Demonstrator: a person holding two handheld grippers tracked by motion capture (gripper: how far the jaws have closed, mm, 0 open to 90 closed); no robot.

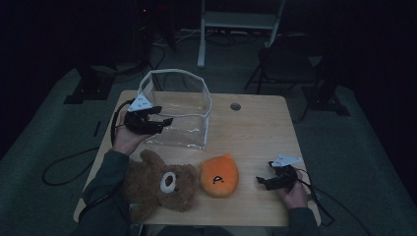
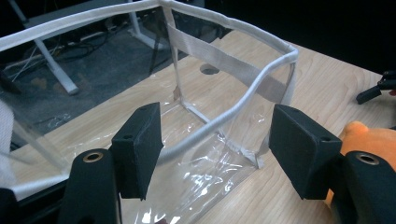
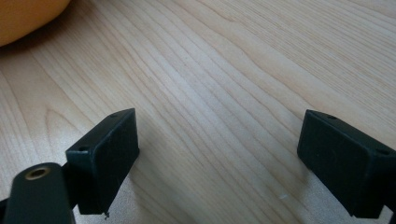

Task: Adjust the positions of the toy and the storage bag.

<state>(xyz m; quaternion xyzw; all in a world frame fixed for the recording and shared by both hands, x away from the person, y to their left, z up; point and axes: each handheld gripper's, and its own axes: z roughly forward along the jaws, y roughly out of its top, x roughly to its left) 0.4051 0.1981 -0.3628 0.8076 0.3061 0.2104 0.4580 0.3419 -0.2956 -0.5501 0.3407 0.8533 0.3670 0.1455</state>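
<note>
1. The table (image 1: 255, 128) carries everything.
2. The clear bag (image 1: 187, 105) with white trim stands open at the table's far left; the left tongs (image 1: 156, 121) hover at its near wall, jaws wide, with the rim (image 2: 219, 123) between them but not gripped.
3. The brown teddy bear (image 1: 157, 184) lies at the near edge.
4. The orange plush (image 1: 220, 175) sits just beside it.
5. The right tongs (image 1: 263, 181) rest low, wide open and empty.
6. To do the step well, the left should pinch the trim squarely and hold the mouth open.

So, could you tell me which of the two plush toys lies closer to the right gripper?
The round orange plush: it lies just left of the right gripper, while the brown teddy bear lies beyond it, farther left.
</note>
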